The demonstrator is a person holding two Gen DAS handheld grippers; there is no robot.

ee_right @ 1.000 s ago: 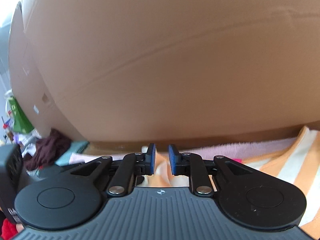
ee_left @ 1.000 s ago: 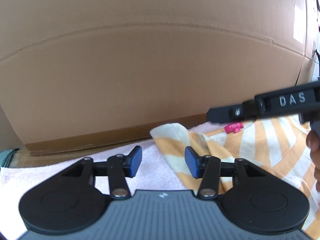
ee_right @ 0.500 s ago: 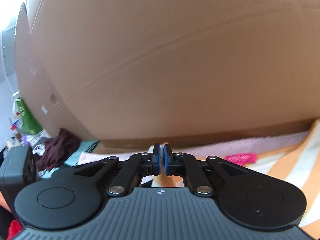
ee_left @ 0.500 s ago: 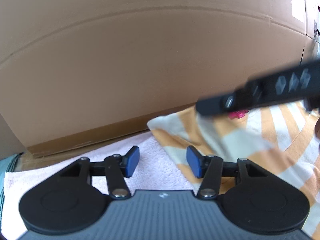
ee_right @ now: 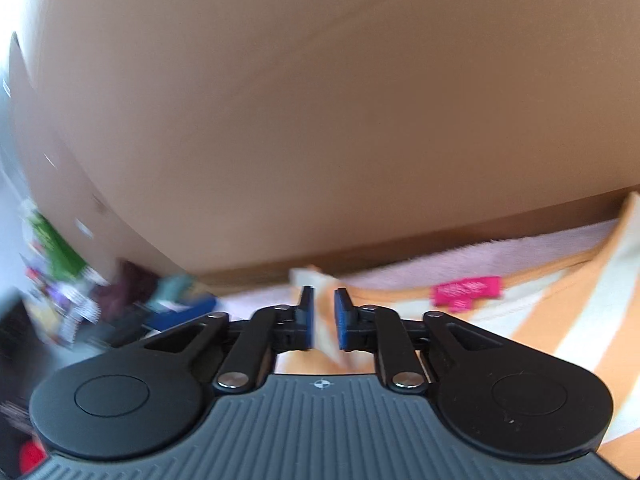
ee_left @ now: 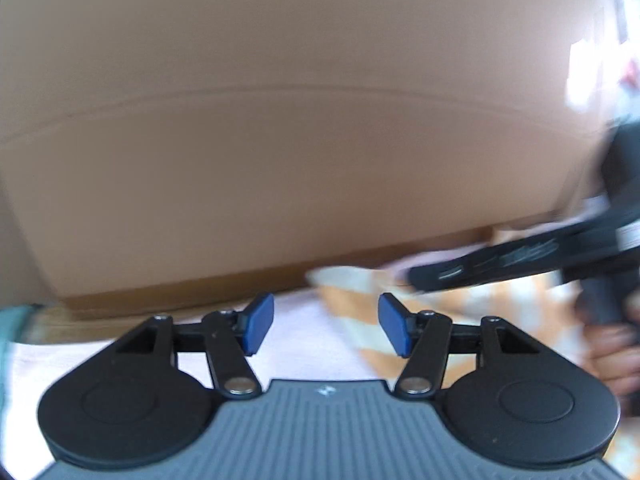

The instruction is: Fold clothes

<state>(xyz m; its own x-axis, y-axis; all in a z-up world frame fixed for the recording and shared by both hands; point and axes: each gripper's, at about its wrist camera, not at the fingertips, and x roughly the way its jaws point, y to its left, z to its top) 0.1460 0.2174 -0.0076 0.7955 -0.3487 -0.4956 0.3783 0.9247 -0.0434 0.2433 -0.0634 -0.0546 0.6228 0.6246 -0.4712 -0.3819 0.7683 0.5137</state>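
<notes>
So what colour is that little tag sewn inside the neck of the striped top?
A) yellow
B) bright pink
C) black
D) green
B: the tag at the neckline of the orange-and-white striped top is bright pink, seen clearly in the right wrist view just beyond the tongs.
</notes>
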